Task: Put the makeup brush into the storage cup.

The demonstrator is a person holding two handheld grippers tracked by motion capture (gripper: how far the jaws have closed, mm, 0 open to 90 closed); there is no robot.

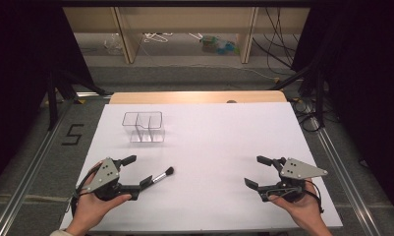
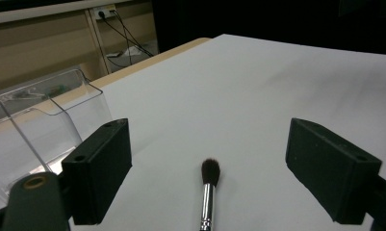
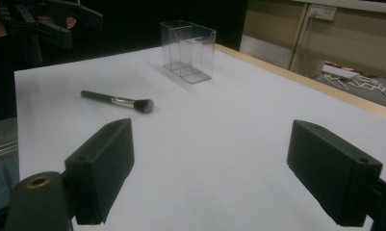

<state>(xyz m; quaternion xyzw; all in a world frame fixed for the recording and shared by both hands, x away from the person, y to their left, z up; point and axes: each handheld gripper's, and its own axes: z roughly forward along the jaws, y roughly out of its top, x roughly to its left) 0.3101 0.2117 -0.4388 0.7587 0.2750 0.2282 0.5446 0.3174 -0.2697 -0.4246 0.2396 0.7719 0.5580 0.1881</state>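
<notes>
1. Tabletop: a white surface that carries every item; a wooden strip shows along its far edge
2. Clear organizer box: transparent, with inner dividers, standing upright on the far left part of the tabletop, well apart from both grippers
3. Left gripper: held in the person's left hand at the near left of the tabletop, jaws spread wide with nothing clamped between them
4. Right gripper: held in the person's right hand at the near right, jaws likewise spread and empty, well apart from the brush
5. Makeup brush: lies flat on the tabletop just beside the left gripper's nearer jaw; in the left gripper view the brush lies between the two jaws, bristles pointing away, touching neither pad
6. Obstructions: bare tabletop lies between the brush and the organizer box
</notes>
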